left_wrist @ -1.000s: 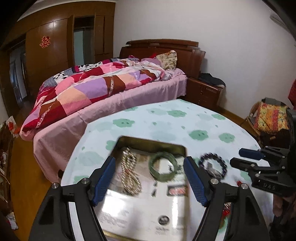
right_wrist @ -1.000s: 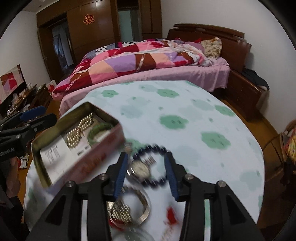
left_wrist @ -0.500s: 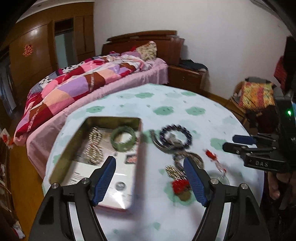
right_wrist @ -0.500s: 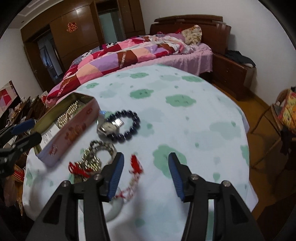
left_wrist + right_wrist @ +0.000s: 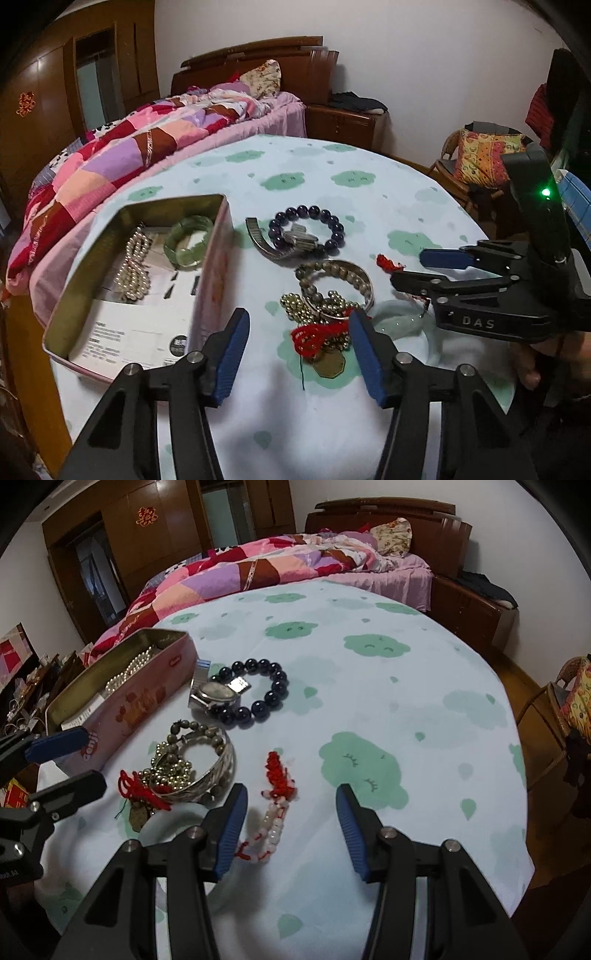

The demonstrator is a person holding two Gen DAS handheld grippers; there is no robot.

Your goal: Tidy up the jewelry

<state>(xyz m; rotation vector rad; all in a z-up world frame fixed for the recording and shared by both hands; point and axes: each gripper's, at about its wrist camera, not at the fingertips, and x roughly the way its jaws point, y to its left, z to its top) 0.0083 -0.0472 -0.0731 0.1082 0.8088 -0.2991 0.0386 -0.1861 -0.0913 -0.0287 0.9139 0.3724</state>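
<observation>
An open pink tin (image 5: 210, 280) (image 5: 122, 705) on the table holds a pearl strand (image 5: 135, 266) and a green bangle (image 5: 188, 240). Right of it lie a dark bead bracelet (image 5: 325, 229) (image 5: 273, 690) with a wristwatch (image 5: 214, 694), a silver bangle (image 5: 354, 277) (image 5: 218, 771) with brown and gold beads, a red tassel charm (image 5: 314, 338), a pale jade bangle (image 5: 402, 321) and a white-and-red bead string (image 5: 275, 812). My left gripper (image 5: 299, 350) is open above the tassel pile. My right gripper (image 5: 288, 823) is open over the bead string.
The round table has a white cloth with green clouds (image 5: 369, 657). A bed with a patchwork quilt (image 5: 147, 147) stands behind it, a wooden nightstand (image 5: 347, 118) beside it, and a wicker chair with a cushion (image 5: 484, 155) at the right. Wardrobes line the far wall.
Both grippers have pulled back and swung right, from over the tin and the dark bracelet to the near pile. The right gripper's jaws have spread wider. Nothing was picked up.
</observation>
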